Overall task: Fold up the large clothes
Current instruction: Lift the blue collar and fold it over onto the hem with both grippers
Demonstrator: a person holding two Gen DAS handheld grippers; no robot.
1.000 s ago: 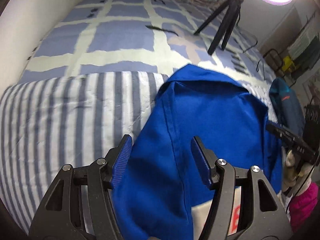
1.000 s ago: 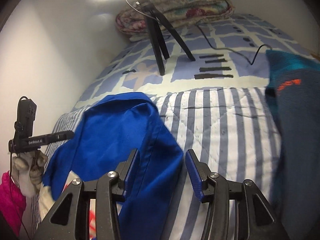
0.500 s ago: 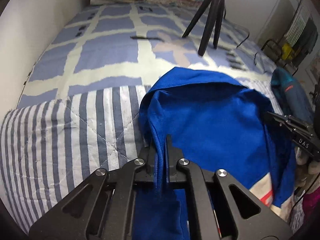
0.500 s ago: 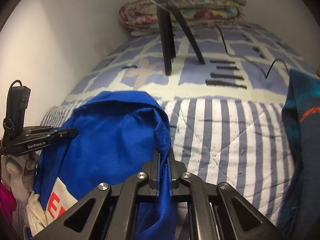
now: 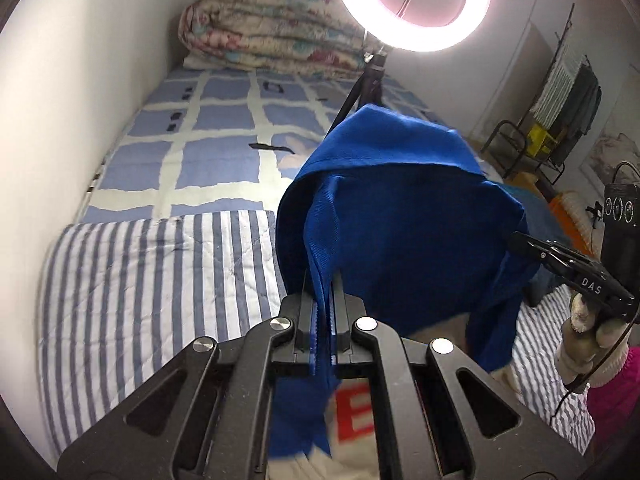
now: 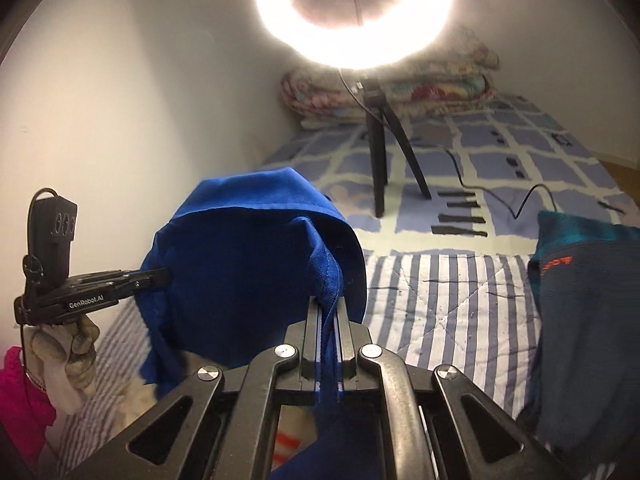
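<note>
I have both tools clamped tight on the blue garment [image 5: 404, 216]: my left gripper [image 5: 323, 312] pinches a seamed edge at 6 o'clock in its own view, and my right gripper [image 6: 329, 320] pinches another seamed edge the same way, jaws fully closed with the cloth squeezed between the pads. The garment hangs between the two tools above the striped quilt [image 5: 160, 280], bulging like a hood, with its lower part trailing at 5 o'clock where a pale panel with red lettering [image 5: 354, 412] shows. I judge this to be the lift-and-spread step, with no fold made so far. Next I would need to draw my hands apart to pull the cloth taut, then lay it flat on the quilt. Open room lies at 9 to 10 o'clock in the left view, where the quilt is bare up to the wall [image 5: 60, 120]. In the right view a dark teal garment [image 6: 584, 320] sits at 3 o'clock, close to the quilt's free stripe area, so I must keep the spread clear of it. The tripod [image 6: 380, 152] of the ring light [image 6: 356, 8] stands at 12 o'clock on the checked sheet [image 6: 500, 160], well beyond.
</note>
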